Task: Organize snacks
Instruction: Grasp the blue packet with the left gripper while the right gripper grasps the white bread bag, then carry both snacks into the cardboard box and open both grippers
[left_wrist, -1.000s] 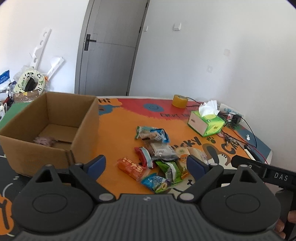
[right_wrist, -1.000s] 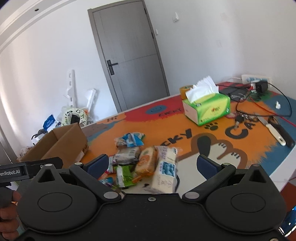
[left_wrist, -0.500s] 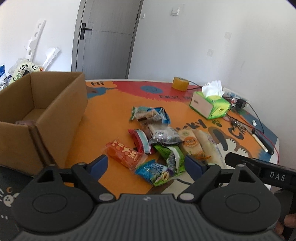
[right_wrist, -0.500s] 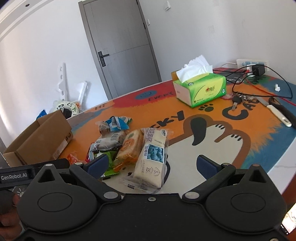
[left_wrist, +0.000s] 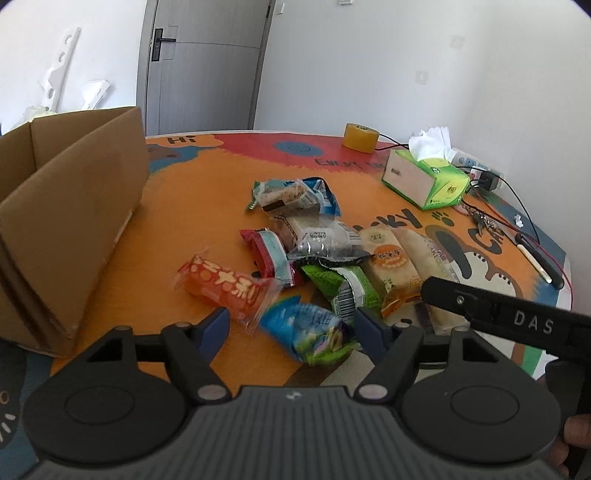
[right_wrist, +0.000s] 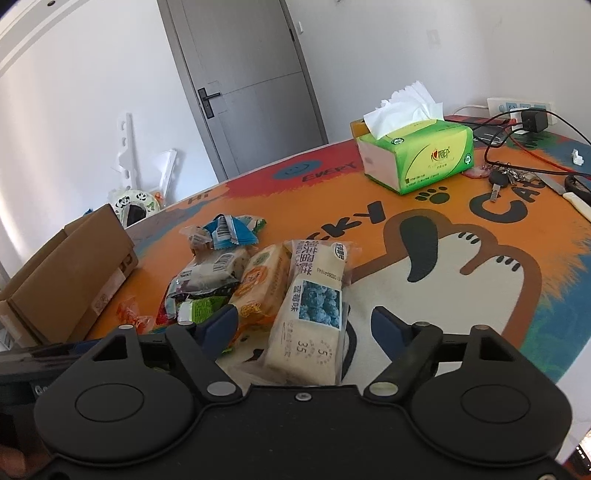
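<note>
Several snack packets lie heaped on the orange cartoon mat. My left gripper (left_wrist: 293, 325) hangs low over the near edge of the heap, its jaws closing; a blue and green packet (left_wrist: 314, 334) lies between its fingers, untouched by the pads, and an orange packet (left_wrist: 223, 286) lies just beside the left finger. My right gripper (right_wrist: 304, 323) has its jaws closing around the near end of a white blueberry cake packet (right_wrist: 314, 302), with gaps still showing on both sides. An open cardboard box (left_wrist: 70, 206) stands at the left.
A green tissue box (left_wrist: 428, 177) and a roll of yellow tape (left_wrist: 360, 137) stand at the back of the table. Keys (right_wrist: 500, 179), cables, a power strip and a knife lie at the far right. A grey door stands behind.
Both grippers have come down and forward onto the snack heap, and their fingers have narrowed. The box has slid towards the left of the left wrist view.
</note>
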